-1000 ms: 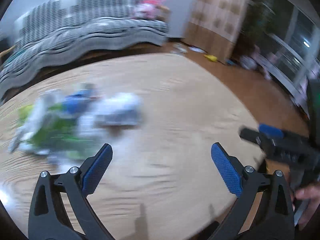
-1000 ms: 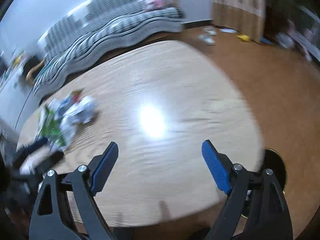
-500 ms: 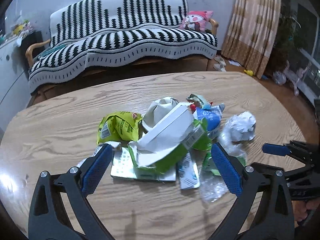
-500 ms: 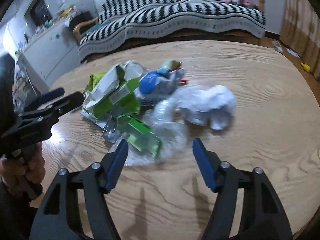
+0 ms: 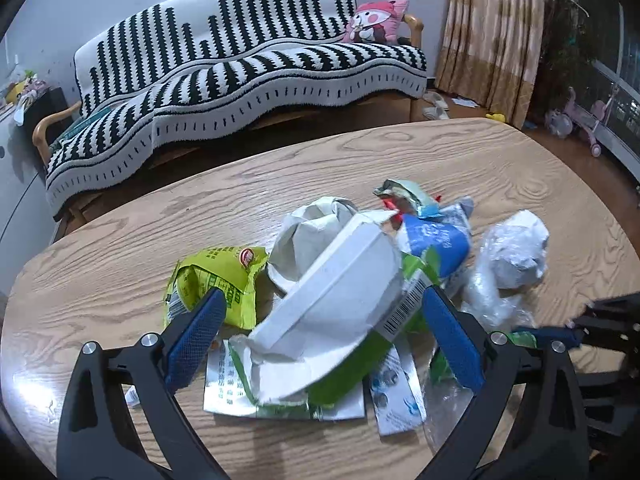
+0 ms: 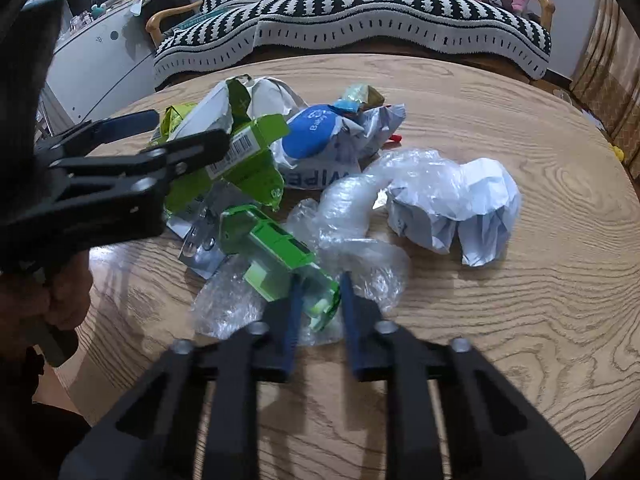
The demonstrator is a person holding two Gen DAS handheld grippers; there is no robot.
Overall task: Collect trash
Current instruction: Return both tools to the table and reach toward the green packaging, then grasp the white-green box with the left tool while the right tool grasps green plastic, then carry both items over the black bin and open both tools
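A trash pile lies on the oval wooden table (image 5: 120, 248). In it are a yellow-green snack bag (image 5: 216, 280), a flattened white-and-green carton (image 5: 340, 300), a blue-and-white wipes pack (image 6: 316, 136), crumpled white paper (image 6: 476, 196), clear plastic wrap (image 6: 356, 200) and a small green carton (image 6: 276, 252). My left gripper (image 5: 322, 300) is open, its fingers on either side of the flattened carton's near edge. My right gripper (image 6: 320, 296) is closing, and its pads pinch the near end of the small green carton. It also enters the left wrist view at the right edge (image 5: 576, 320).
Behind the table stands a sofa under a black-and-white striped throw (image 5: 248, 64) with a pink cushion (image 5: 378, 20). A white cabinet (image 6: 104, 44) is at the left and curtains (image 5: 488, 36) at the right. A hand (image 6: 64, 300) holds the left gripper (image 6: 188, 128).
Both grippers swung across the table to the trash pile and came low over it. The right jaws went from wide open to narrow around the small green carton's end. The left stayed open.
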